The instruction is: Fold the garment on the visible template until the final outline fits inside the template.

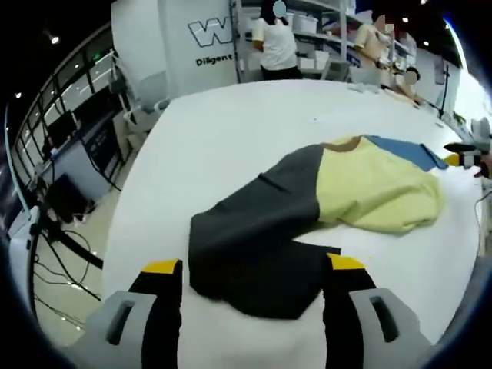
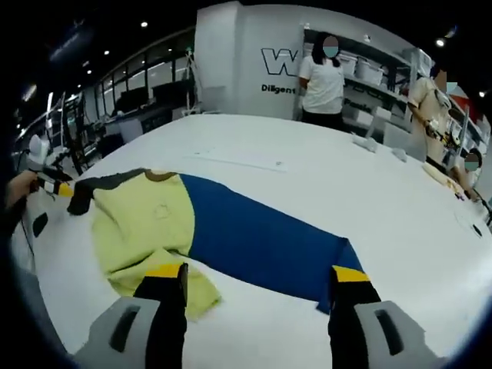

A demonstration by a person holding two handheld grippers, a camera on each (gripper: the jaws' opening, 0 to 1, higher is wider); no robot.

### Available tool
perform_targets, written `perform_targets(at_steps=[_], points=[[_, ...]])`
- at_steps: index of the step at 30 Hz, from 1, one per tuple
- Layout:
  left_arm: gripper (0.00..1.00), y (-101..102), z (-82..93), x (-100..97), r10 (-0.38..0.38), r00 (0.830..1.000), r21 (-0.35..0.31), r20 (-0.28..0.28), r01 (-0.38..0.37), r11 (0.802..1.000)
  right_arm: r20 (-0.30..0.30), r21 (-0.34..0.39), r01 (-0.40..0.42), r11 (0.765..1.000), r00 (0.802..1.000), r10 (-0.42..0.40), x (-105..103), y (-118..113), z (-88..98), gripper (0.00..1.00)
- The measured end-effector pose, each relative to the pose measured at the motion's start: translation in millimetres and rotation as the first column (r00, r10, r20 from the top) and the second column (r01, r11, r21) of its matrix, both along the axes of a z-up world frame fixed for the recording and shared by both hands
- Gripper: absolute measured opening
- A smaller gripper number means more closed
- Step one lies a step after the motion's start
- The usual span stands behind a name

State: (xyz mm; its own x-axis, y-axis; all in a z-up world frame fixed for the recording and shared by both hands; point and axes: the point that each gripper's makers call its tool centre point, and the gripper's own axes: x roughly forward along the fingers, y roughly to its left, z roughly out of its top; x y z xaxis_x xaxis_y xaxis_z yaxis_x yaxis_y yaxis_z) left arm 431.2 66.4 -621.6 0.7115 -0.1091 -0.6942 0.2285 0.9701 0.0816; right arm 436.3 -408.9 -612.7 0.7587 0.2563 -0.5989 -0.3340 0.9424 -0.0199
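A yellow garment (image 1: 377,188) with dark grey sleeves (image 1: 261,238) and a brown collar lies crumpled on the white table (image 1: 231,131). Part of it rests on a flat blue template (image 1: 407,150). In the right gripper view the blue template (image 2: 261,238) stretches across the middle, with the yellow garment (image 2: 142,223) bunched over its left end. My left gripper (image 1: 254,265) stands open just above the near edge of the dark sleeve. My right gripper (image 2: 257,272) stands open over the template's near edge, its left jaw beside a yellow fold. Each gripper shows at the other view's edge (image 1: 465,157) (image 2: 54,184).
The table's left edge (image 1: 127,207) drops to a floor with cables and desks. Several people (image 2: 323,77) stand by shelves (image 2: 369,73) beyond the far side. Small items (image 2: 369,142) lie on the table's far right. A paper strip (image 2: 238,160) lies behind the template.
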Motion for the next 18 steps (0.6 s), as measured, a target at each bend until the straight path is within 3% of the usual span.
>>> perform_targets(at_steps=[2,9,18], points=[[0.82,-7.1,3.4,-3.5,-0.010,1.000,-0.020,0.013,0.010,1.000,0.003,0.012,-0.036,0.999,0.999,0.036,-5.5,13.4,1.1,0.86],[0.99,-32.1,12.0,-13.6,-0.083,0.994,-0.035,0.073,0.085,0.996,0.022,0.053,-0.175,0.983,0.985,0.174,-27.2,65.2,8.8,0.96],[0.99,-60.5,21.2,-28.6,-0.149,0.985,-0.101,0.091,0.158,0.982,0.025,0.109,-0.311,0.944,0.950,0.310,-48.6,117.5,6.5,0.97]])
